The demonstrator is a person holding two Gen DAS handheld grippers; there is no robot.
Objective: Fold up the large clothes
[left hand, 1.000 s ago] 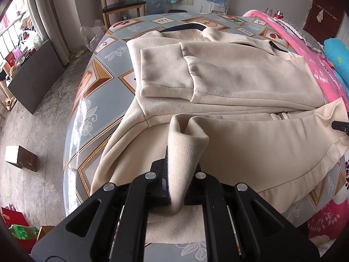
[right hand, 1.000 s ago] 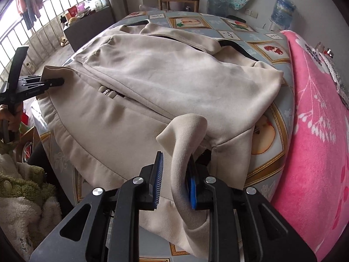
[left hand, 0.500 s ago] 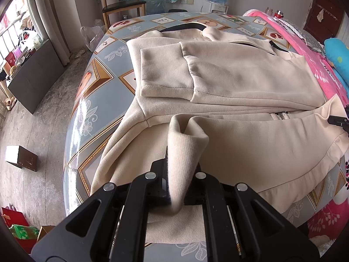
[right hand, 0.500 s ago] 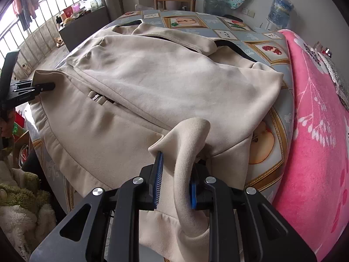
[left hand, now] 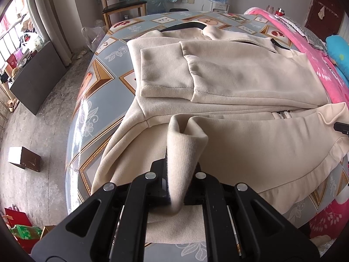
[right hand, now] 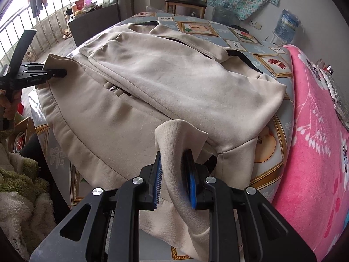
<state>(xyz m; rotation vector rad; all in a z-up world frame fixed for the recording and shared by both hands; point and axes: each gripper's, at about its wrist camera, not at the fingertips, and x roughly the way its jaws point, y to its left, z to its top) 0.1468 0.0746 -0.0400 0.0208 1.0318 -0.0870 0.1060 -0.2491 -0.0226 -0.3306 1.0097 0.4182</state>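
Fabric fills most of what I see: a cream jacket lies spread across the patterned tabletop, sleeves folded in over its body, the zip line running across the middle. My left gripper is clenched on a pinch of the jacket's bottom corner, the cloth standing up in a folded peak between the fingers. My right gripper is clamped on the other bottom corner, its blue pads pressing a thick roll of the hem that droops down past them. In the right wrist view I can also see my left gripper from the side, its tip biting the jacket's edge, with my hand on the handle below.

The hem curves along the near rim of the table and hangs slightly over it on both sides. On the left side of the left wrist view, bare tabletop runs beside the jacket, and beyond the table's edge the concrete floor is open apart from a small brown box. Beyond the collar a strip of table stays uncovered, with a wooden chair standing past it. On my right a pink blanket lies just beside the jacket's folded side, touching the table's edge.
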